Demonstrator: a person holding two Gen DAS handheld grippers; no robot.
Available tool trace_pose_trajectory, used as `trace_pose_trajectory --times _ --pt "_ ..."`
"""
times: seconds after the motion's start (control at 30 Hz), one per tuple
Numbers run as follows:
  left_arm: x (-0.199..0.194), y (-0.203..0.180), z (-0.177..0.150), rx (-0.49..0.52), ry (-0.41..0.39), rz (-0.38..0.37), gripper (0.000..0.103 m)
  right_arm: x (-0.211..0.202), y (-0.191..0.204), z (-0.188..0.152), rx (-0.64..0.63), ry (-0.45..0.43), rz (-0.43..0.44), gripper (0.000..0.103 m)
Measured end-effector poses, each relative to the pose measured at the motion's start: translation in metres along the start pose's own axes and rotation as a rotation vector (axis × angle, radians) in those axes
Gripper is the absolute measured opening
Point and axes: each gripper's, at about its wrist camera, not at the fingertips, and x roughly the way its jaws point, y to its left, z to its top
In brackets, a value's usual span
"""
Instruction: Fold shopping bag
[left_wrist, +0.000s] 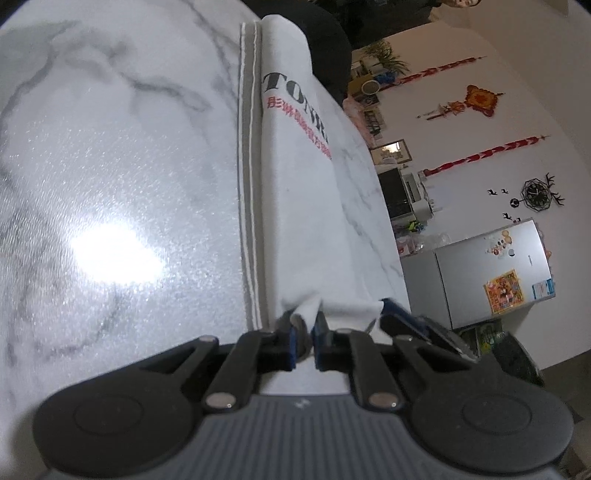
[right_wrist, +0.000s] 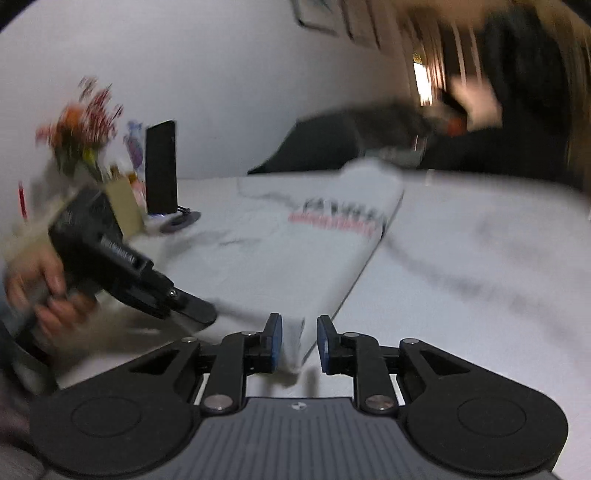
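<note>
A white shopping bag with black and red lettering lies folded into a long narrow strip on the marble table. My left gripper is shut on the strip's near end, with fabric pinched between the blue pads. Just to its right the right gripper sits at the same end. In the blurred right wrist view the bag runs away from me. My right gripper stands open around its near corner, and the right pad is clear of the cloth. A hand holds the left gripper at the left.
The table's edge runs close along the bag's right side, with a silver fridge beyond. A black phone on a stand and flowers stand at the table's far left. A dark chair is behind the bag.
</note>
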Motion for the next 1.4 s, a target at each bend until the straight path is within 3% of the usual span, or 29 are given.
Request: trace_pose_trajectory --times 0.13,0.27,0.4,0.57,0.67,0.73,0.87,1.0,1.1,1.4 --pt "0.005 -0.008 0.007 0.033 0.036 0.038 0.009 0.002 0.041 0.001 -0.232 -0.033 0.004 0.020" --pt "0.007 -0.018 0.011 0.086 0.058 0.080 0.009 0.020 0.060 0.001 -0.321 0.014 -0.013 0.018" --pt "0.003 -0.027 0.008 0.157 0.036 0.099 0.009 0.039 0.063 -0.002 -0.337 0.084 -0.067 0.015" --pt "-0.002 -0.037 0.005 0.246 0.009 0.123 0.012 0.041 0.047 -0.001 -0.223 0.124 -0.037 0.014" --pt "-0.006 -0.044 0.002 0.302 -0.012 0.138 0.019 0.040 0.040 -0.002 -0.187 0.131 -0.013 0.014" --pt "-0.019 -0.055 -0.006 0.385 -0.075 0.185 0.034 0.039 0.039 -0.003 -0.185 0.129 -0.008 0.014" --pt "-0.035 -0.084 -0.021 0.606 -0.147 0.237 0.036 0.037 0.038 -0.004 -0.176 0.125 -0.006 0.014" --pt "-0.023 -0.116 -0.035 0.844 -0.089 0.239 0.036 0.041 0.034 0.001 -0.162 0.147 0.008 0.014" --pt "-0.002 -0.132 -0.045 1.014 -0.026 0.303 0.036 0.049 0.031 0.007 -0.151 0.169 0.033 0.014" --pt "0.019 -0.120 -0.063 1.166 0.044 0.369 0.036 0.050 0.019 0.009 -0.103 0.179 0.087 0.014"
